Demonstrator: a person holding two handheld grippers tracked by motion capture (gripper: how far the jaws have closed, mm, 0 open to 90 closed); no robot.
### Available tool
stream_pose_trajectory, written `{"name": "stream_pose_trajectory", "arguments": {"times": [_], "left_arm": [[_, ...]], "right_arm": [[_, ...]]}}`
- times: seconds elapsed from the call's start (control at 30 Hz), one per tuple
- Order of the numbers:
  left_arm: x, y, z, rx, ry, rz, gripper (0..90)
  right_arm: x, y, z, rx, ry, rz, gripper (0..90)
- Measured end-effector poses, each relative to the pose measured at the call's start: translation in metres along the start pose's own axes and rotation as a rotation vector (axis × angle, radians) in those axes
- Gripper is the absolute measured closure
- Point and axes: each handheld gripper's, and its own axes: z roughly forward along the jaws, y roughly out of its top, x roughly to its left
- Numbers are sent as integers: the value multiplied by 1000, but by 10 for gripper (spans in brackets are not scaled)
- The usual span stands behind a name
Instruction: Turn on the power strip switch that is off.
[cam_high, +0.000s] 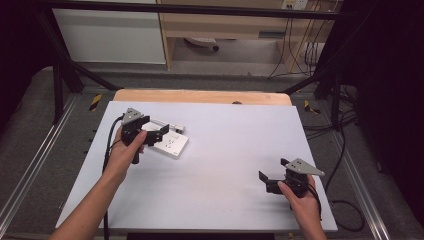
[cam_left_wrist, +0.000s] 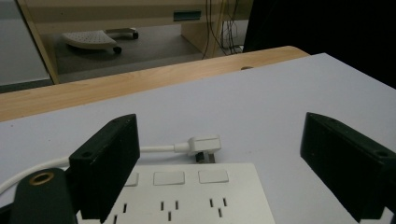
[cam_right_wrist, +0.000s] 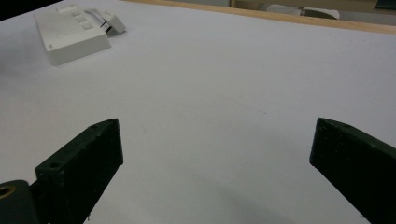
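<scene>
the left tongs (cam_high: 159, 132) hang wide open, holding nothing, right over the near end of the white power strip (cam_high: 170, 143), whose long axis runs away toward its plug (cam_left_wrist: 203, 145); the right tongs (cam_high: 271, 174), also open and unladen, sit well apart over bare bench (cam_high: 225, 165)

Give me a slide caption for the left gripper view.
Open left gripper poised over a white power strip, its plug lying just beyond.
</scene>
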Motion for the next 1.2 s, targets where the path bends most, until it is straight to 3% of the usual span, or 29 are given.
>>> {"name": "stream_pose_trajectory", "arguments": {"times": [0.33,0.77,1.2], "left_arm": [[9,-3,-31,-22,3,-11,111],[21,-22,-71,-7,17,-23,110],[18,-42,-102,-25,9,-25,108]], "right_arm": [[0,-1,1,7,-2,-4,31],[0,-1,1,12,-4,-4,31],[0,-1,1,12,-7,-2,31]]}}
